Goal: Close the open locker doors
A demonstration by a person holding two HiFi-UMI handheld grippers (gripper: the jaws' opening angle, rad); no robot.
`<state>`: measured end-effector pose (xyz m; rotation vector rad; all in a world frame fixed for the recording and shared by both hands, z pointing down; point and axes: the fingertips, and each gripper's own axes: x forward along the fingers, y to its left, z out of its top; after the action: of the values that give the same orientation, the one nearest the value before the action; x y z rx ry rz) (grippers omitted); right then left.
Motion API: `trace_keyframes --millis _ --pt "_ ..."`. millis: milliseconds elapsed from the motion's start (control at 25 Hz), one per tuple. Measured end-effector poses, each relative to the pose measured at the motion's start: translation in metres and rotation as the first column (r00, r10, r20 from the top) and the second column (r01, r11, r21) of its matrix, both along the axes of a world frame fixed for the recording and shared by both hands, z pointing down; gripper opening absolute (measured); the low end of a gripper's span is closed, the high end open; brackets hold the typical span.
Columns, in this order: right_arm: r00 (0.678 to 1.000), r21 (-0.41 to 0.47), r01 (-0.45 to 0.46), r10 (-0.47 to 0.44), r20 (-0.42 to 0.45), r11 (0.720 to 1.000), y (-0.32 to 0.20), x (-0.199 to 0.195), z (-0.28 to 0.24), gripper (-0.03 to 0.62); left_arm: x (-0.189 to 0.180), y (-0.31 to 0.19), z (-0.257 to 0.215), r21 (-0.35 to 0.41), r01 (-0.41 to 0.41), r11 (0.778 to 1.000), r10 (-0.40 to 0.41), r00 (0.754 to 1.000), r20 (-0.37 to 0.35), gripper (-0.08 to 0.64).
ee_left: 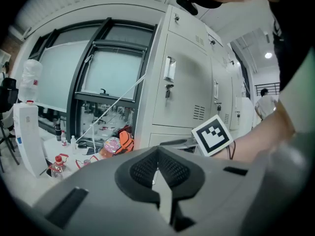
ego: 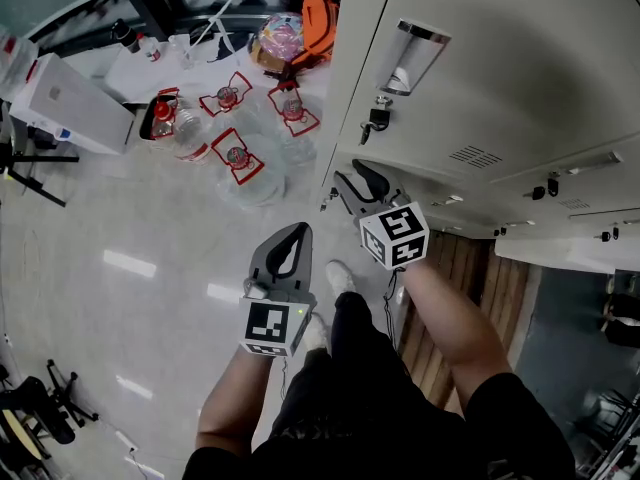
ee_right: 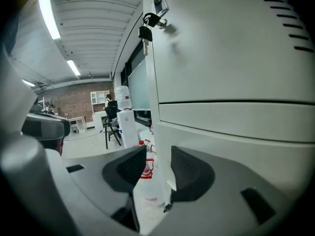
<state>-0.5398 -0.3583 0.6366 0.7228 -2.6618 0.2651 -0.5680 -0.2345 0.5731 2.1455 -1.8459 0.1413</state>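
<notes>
Right claw (ee_right: 158,157) jaws apart, locker door (ee_right: 231,141) edge just ahead

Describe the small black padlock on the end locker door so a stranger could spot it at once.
Find the row of pale grey metal lockers. On the end door, nearest the clear plastic water bottles with red labels on the floor, a shiny metal handle sticks out, and the small black padlock hangs just below it. The other padlocks hang on doors further along the row.
</notes>
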Motion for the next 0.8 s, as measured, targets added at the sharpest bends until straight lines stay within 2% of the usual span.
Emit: trace_keyframes --millis 800 --pt "0.994 -0.026 -0.100 0.101 0.041 0.995 -0.001 0.022 -0.005 0.163 0.001 0.021 -0.005 0.003 -0.008 1.000 0.008 1.000 0.015 0.005"
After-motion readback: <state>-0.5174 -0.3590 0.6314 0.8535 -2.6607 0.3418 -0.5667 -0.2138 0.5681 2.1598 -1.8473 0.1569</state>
